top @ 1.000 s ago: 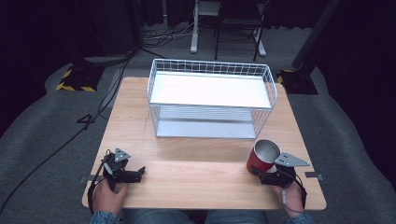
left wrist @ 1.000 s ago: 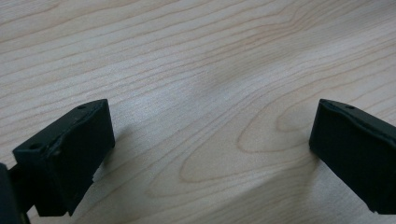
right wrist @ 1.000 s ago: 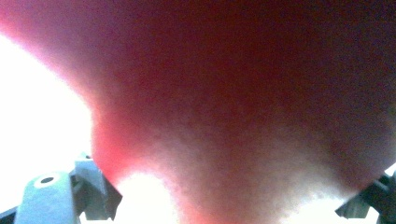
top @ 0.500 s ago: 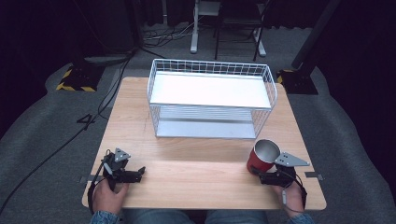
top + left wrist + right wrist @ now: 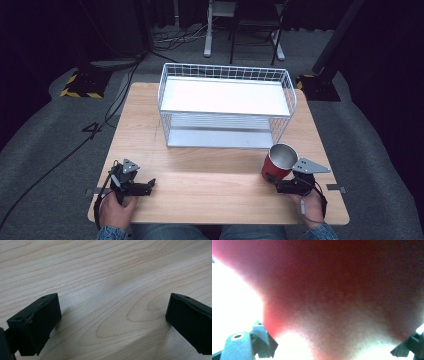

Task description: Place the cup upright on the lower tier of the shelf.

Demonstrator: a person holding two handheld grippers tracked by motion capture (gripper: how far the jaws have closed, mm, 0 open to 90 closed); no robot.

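Observation:
A red cup with a shiny metal inside stands at the front right of the wooden table. My right gripper sits low at its near side, one jaw on each flank of the cup. In the right gripper view the cup's red wall spans the space between the jaws, blurred by closeness. My left gripper rests at the front left, held by a hand. Its jaws stand wide apart over bare wood, and the left gripper holds nothing.
A white wire basket rack with two tiers stands at the back middle of the table, just behind the cup. Bare wood lies between the two grippers. Cables and stand legs lie on the dark floor beyond.

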